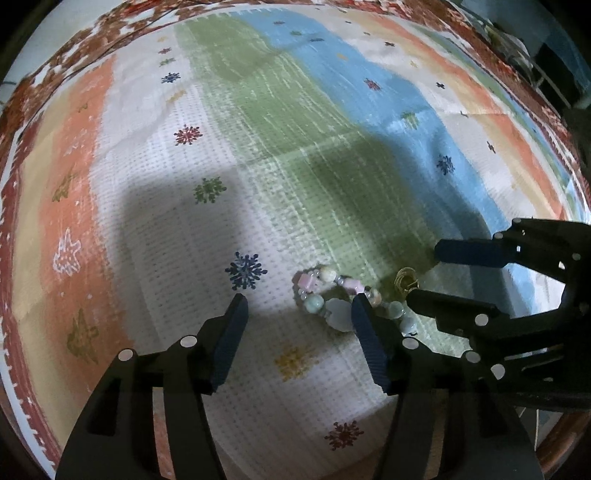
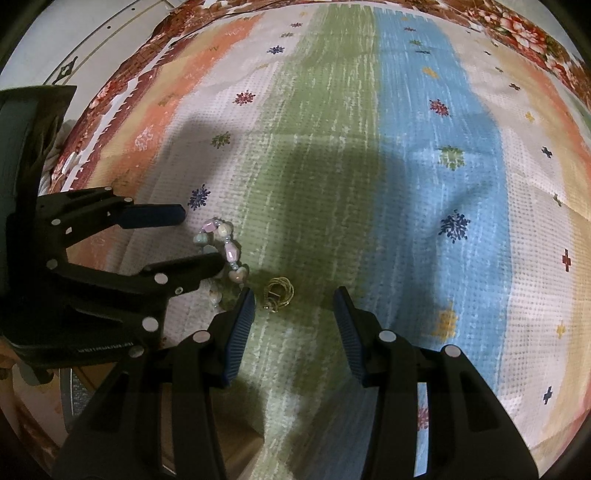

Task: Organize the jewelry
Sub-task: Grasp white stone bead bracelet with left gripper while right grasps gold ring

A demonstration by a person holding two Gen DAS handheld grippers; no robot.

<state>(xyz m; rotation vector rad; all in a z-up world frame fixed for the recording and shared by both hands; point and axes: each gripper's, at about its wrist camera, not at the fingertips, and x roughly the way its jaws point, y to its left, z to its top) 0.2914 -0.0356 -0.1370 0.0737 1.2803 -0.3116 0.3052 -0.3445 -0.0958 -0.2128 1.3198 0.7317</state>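
Note:
A beaded bracelet (image 1: 328, 295) with pink, white and pale green beads lies on the striped cloth (image 1: 303, 155). My left gripper (image 1: 299, 306) is open and its right finger lies over part of the bracelet. A small gold wire piece (image 1: 406, 282) lies just right of the bracelet. My right gripper (image 1: 424, 273) is open, with the gold piece between its fingertips. In the right wrist view the gold piece (image 2: 279, 293) lies near the right gripper's (image 2: 295, 299) left fingertip, and the bracelet (image 2: 223, 247) sits between the left gripper's (image 2: 201, 238) fingers.
The cloth (image 2: 406, 147) has orange, white, green and blue stripes with small star prints, over a red floral cover (image 2: 517, 26). A pale surface (image 2: 92, 48) shows past the table's far left edge.

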